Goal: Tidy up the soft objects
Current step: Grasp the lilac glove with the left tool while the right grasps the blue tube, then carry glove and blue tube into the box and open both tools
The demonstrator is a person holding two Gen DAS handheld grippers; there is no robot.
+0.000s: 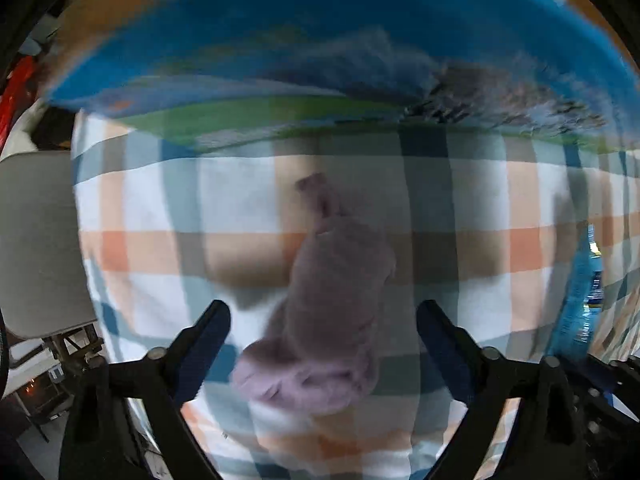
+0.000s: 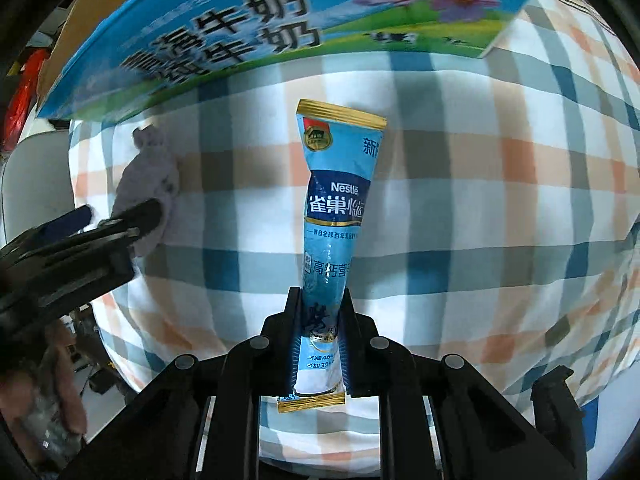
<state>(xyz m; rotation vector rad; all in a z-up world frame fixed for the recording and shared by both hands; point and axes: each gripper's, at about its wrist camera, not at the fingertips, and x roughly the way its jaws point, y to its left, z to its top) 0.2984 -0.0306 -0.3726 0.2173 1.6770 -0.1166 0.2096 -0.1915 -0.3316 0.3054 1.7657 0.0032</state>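
Note:
A pale purple plush toy (image 1: 336,296) lies on the checked cloth (image 1: 500,208). My left gripper (image 1: 324,316) is open, with a finger on each side of the toy's lower part. The view is blurred. In the right wrist view the toy (image 2: 150,180) lies at the left, with the left gripper (image 2: 120,216) at it. My right gripper (image 2: 320,300) is shut on a blue Nestle milk-powder sachet (image 2: 336,204), which sticks out forward above the cloth (image 2: 500,200).
A blue milk carton box (image 2: 280,28) lies at the far side of the cloth, and it also shows blurred in the left wrist view (image 1: 320,60). A grey chair (image 1: 36,240) stands off the left edge. The cloth's edge drops away at the left.

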